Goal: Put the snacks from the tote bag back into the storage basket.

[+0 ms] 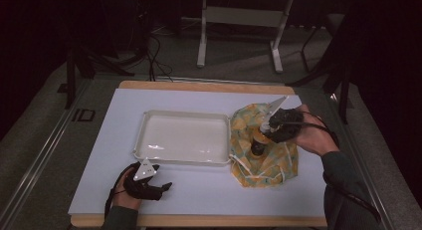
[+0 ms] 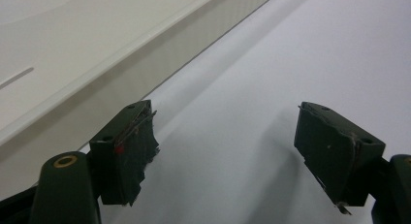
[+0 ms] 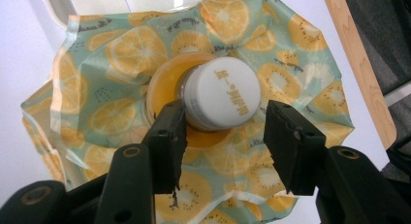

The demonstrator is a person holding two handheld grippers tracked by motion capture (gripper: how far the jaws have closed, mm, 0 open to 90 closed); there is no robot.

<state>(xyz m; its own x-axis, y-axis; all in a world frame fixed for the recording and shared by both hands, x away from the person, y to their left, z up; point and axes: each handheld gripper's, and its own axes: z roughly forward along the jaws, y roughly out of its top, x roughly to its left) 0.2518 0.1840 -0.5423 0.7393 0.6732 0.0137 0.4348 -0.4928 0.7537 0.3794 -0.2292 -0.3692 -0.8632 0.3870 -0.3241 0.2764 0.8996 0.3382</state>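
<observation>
A small bottle (image 1: 258, 141) with a white cap (image 3: 223, 93) and an orange body stands upright on a crumpled fruit-print bag (image 1: 261, 165) at the right of the table. In the right gripper view the bag (image 3: 121, 54) spreads out under the bottle. My right gripper (image 1: 266, 130) points down over the bottle from the right. Its jaws stand on either side of the cap; the right gripper (image 3: 225, 112) shows a thin gap at one pad, so it is open. My left gripper (image 1: 161, 187) lies low at the front left, and the left gripper (image 2: 225, 122) is open with nothing between its jaws.
A shallow white tray (image 1: 144, 140) sits in the middle of the white sheet (image 1: 209, 195), its right wall against the bag. In the left gripper view the tray wall (image 2: 97, 64) runs just beyond the jaws. The wooden table edge (image 3: 361, 73) lies right of the bag.
</observation>
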